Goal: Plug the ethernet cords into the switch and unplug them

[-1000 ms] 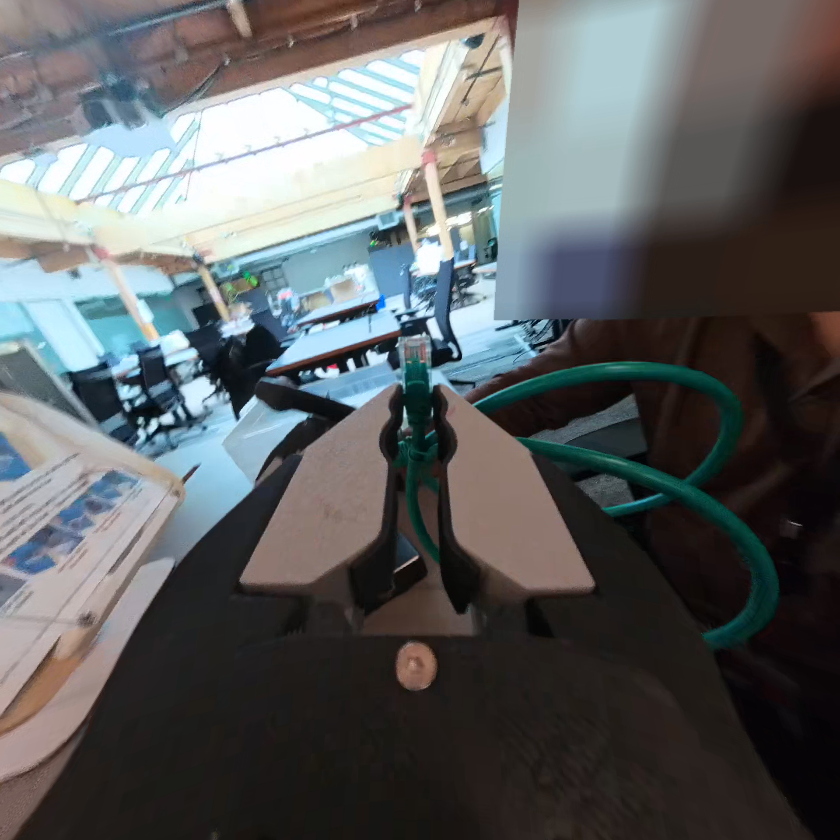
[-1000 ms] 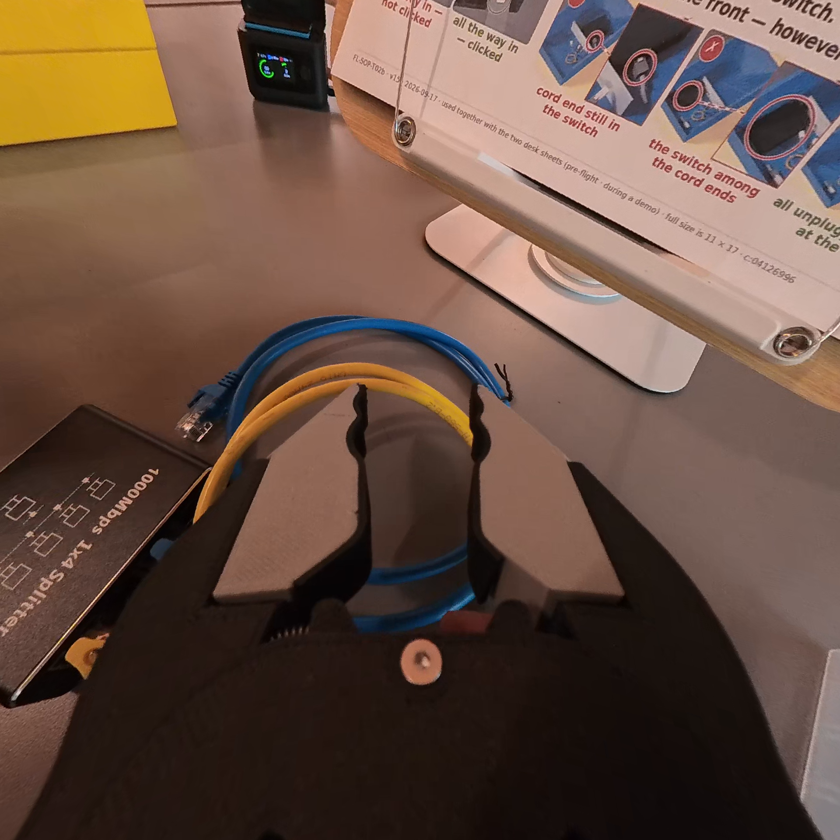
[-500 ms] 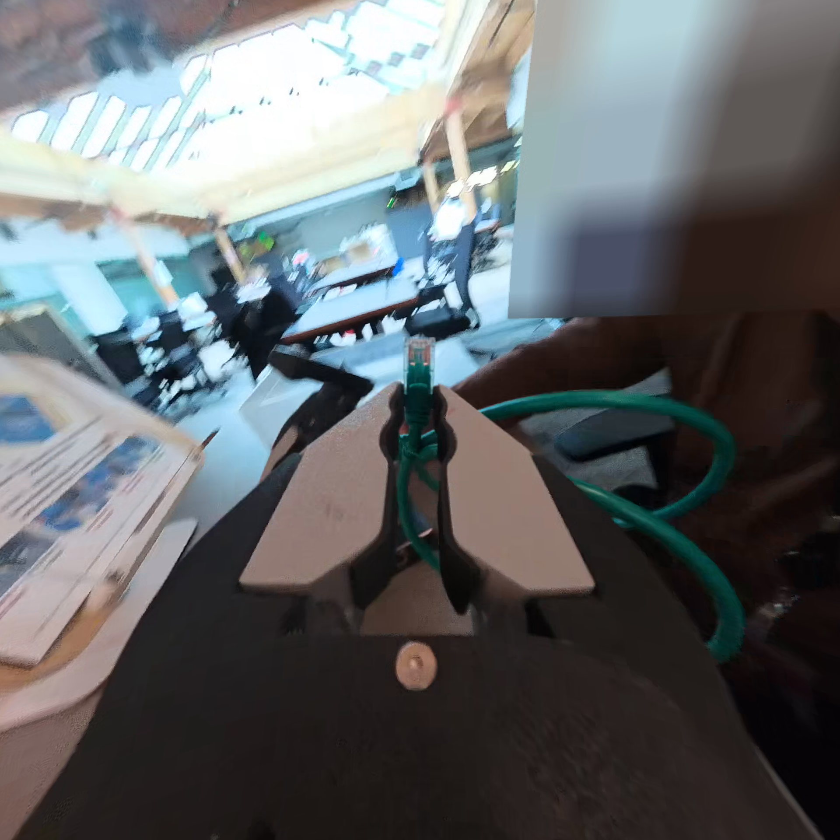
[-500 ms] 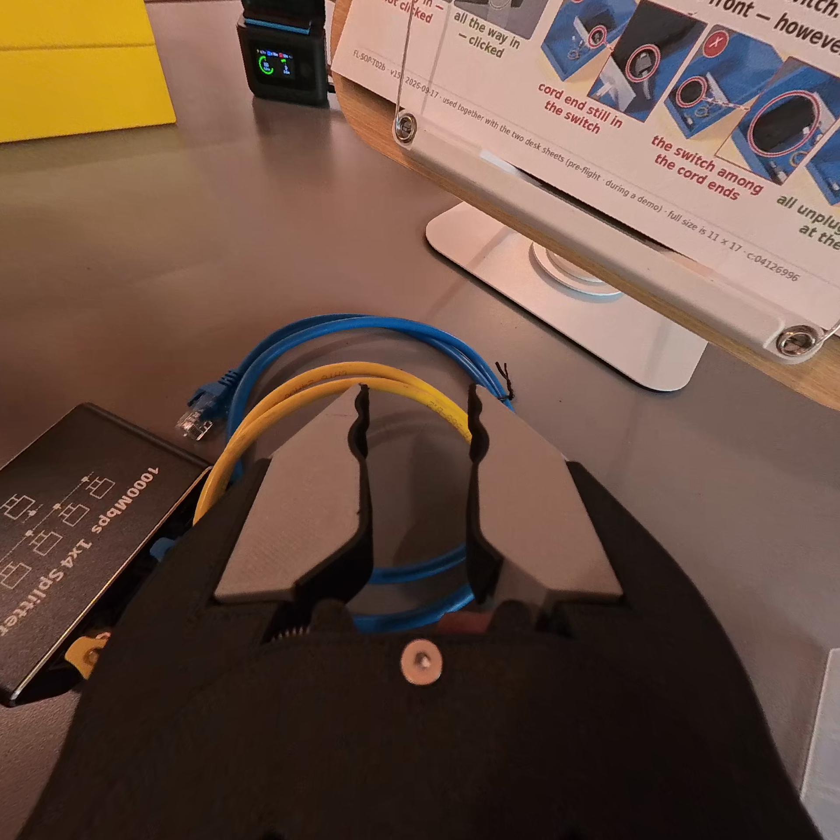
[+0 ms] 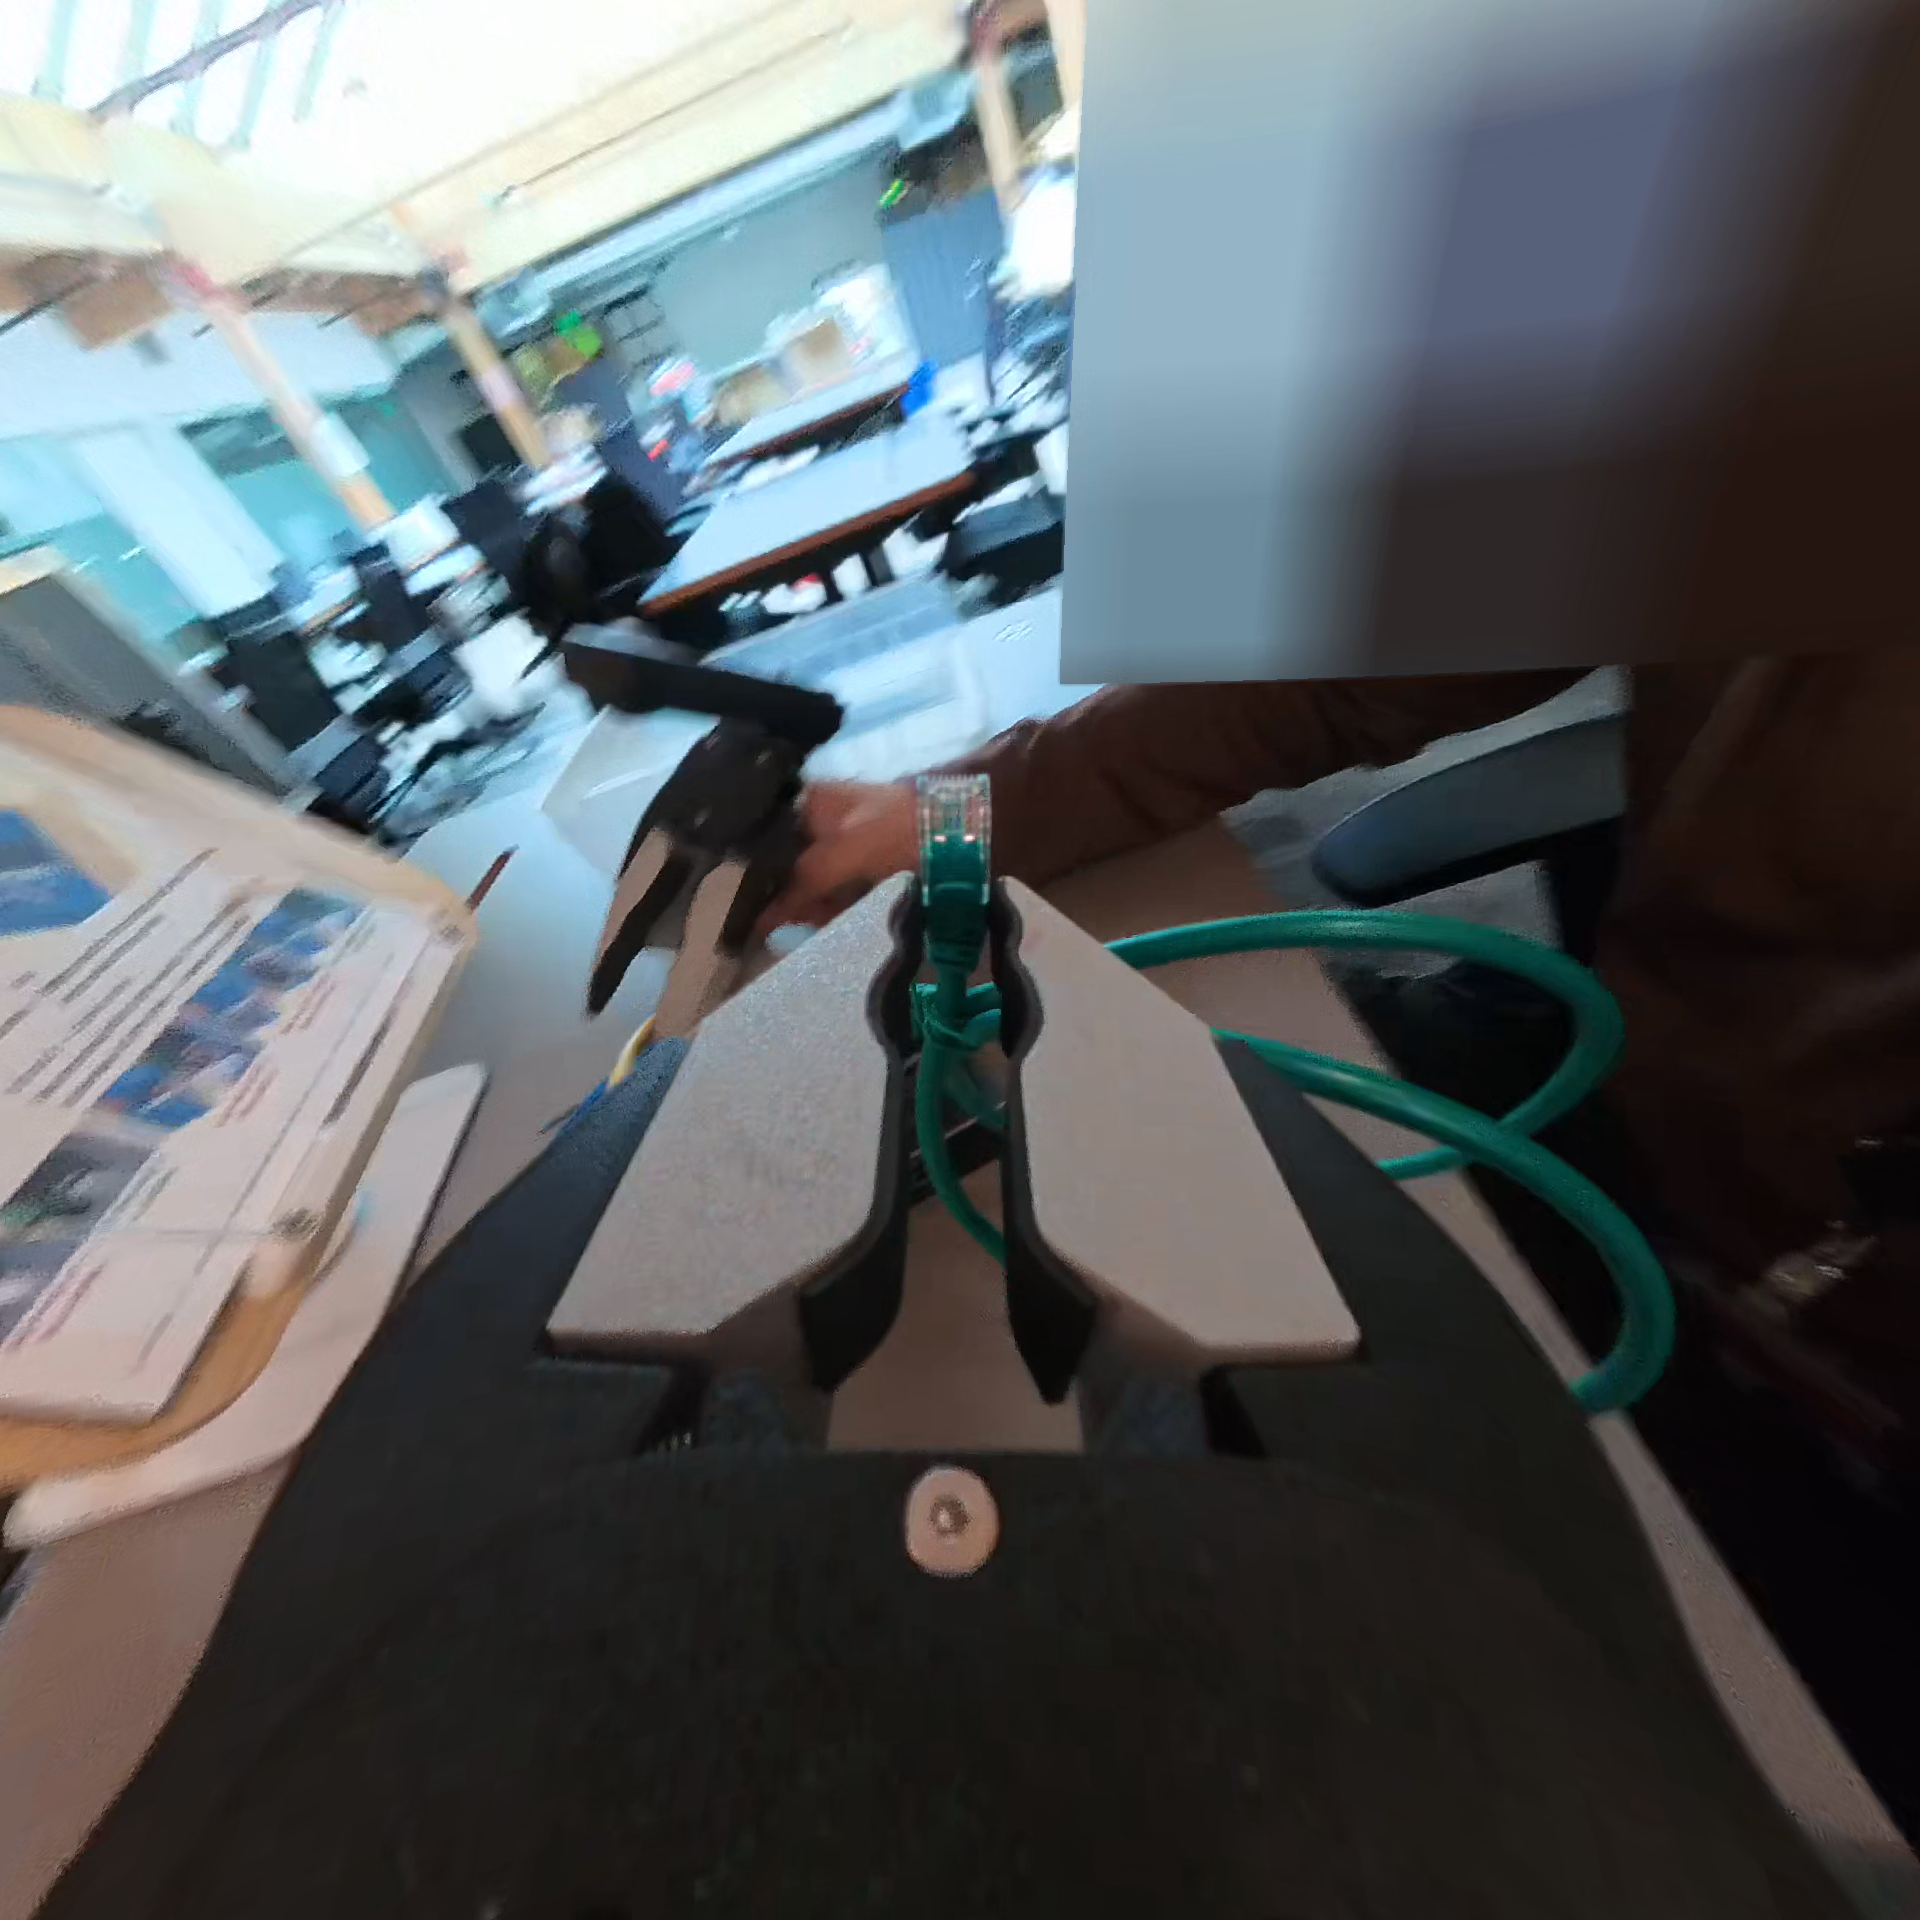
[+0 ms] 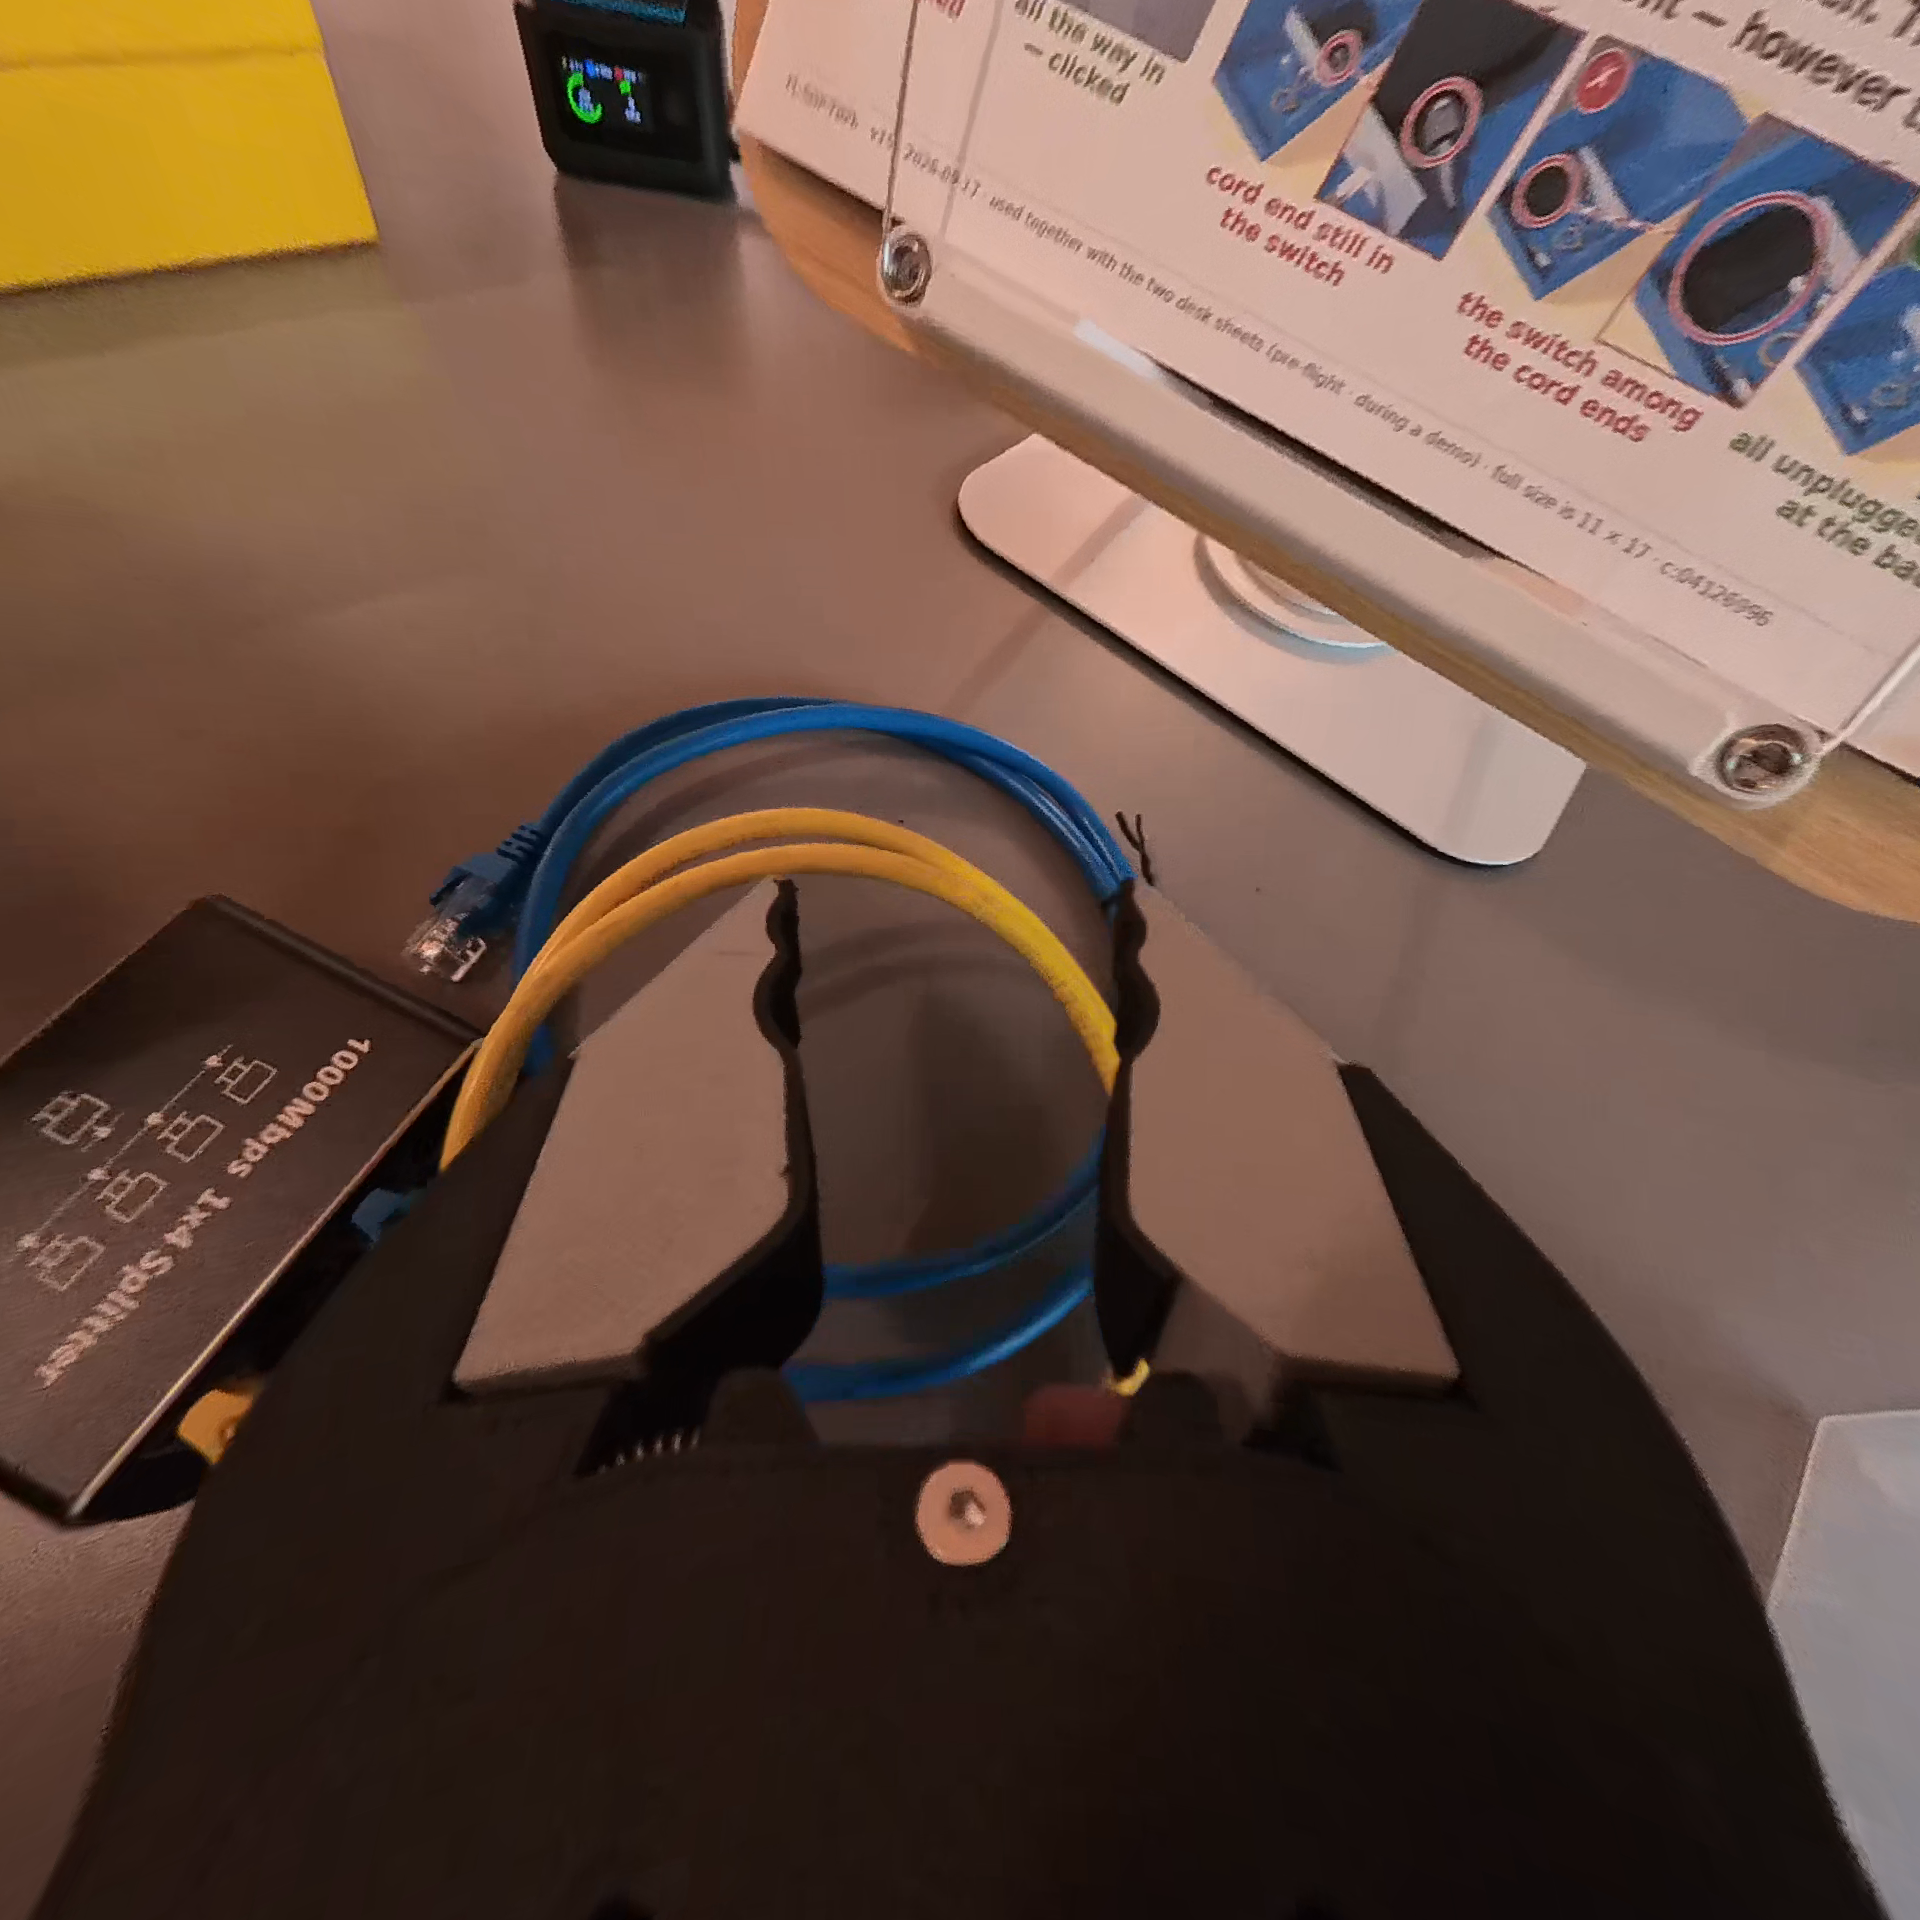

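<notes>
L gripper (image 5: 954, 914) clamped on green cord (image 5: 1496, 1132) just behind its plug, held up off desk; R gripper (image 6: 956, 966) fingers wide apart, empty, over yellow cord (image 6: 790, 836) & blue cord (image 6: 831, 717) beside switch (image 6: 177, 1174). Cords light, floppy; clear plug tab prob fragile, so grip the boot

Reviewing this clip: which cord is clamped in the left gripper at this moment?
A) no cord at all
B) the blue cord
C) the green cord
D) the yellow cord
C. In the left wrist view the left gripper is shut on the green cord, with its clear plug sticking out past the fingertips, while the blue cord and yellow cord lie on the table by the open right gripper.
</notes>
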Available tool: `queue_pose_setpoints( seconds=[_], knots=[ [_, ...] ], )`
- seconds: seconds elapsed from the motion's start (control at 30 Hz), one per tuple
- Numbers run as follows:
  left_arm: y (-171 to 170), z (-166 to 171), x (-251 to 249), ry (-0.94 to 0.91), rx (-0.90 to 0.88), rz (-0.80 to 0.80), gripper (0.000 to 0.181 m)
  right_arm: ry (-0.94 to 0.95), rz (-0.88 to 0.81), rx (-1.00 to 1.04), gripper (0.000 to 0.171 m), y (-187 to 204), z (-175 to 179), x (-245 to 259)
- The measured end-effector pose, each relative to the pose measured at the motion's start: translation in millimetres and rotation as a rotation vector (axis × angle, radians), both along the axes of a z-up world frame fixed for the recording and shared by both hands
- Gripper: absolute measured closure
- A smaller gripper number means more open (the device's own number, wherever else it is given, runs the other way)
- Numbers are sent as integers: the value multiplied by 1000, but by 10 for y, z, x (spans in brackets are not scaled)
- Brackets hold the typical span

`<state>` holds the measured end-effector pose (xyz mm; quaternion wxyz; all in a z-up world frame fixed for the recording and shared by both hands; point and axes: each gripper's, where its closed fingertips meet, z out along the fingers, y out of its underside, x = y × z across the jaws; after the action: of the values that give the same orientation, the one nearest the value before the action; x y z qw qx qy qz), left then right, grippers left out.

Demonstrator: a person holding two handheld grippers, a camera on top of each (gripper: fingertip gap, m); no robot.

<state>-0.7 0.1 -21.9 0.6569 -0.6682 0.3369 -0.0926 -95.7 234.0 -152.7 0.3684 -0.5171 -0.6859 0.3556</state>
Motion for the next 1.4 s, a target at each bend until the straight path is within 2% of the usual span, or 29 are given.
queue_pose_setpoints(
  seconds=[0.13, 0.23, 0.33, 0.43, 0.47, 0.5, 0.57, 0.73, 0.83, 0.9, 0.97, 1.07, 1.17, 1.4],
  knots=[
    [297, -281, -493, 138, -125, 355, 172, 28, 36, -142, 92, -41, 164, 64],
    [349, -329, -765, 239, -133, 544, 171, 78, 50, -214, 91, -51, 308, 88],
    [289, -171, -1036, 315, -63, 746, 171, 95, 41, -230, 92, -26, 354, 95],
    [79, 140, -1431, 508, 91, 1090, 171, 89, 26, -224, 93, -5, 358, 95],
    [23, 225, -1466, 566, 135, 1152, 171, 89, 24, -225, 93, -5, 366, 97],
    [6, 276, -1441, 598, 169, 1163, 171, 92, 24, -226, 94, -5, 378, 100],
    [79, 237, -1273, 618, 172, 1062, 171, 99, 31, -232, 95, -21, 411, 109],
    [256, -434, -575, 546, -118, 531, 171, 119, 132, -319, 90, -236, 522, 151],
    [199, -478, -268, 481, -119, 347, 169, 148, 202, -398, 80, -387, 632, 184],
    [192, -419, -150, 420, -104, 285, 169, 158, 232, -419, 77, -456, 659, 193],
    [310, -394, -150, 356, -92, 295, 169, 148, 247, -406, 76, -507, 628, 187],
    [615, -535, -195, 325, -122, 357, 168, 130, 255, -379, 76, -566, 570, 166],
    [816, -498, -207, 264, -52, 402, 168, 127, 285, -386, 76, -644, 567, 176],
    [880, -363, -485, 225, 54, 562, 170, 146, 312, -399, 78, -682, 600, 203]
  ],
)
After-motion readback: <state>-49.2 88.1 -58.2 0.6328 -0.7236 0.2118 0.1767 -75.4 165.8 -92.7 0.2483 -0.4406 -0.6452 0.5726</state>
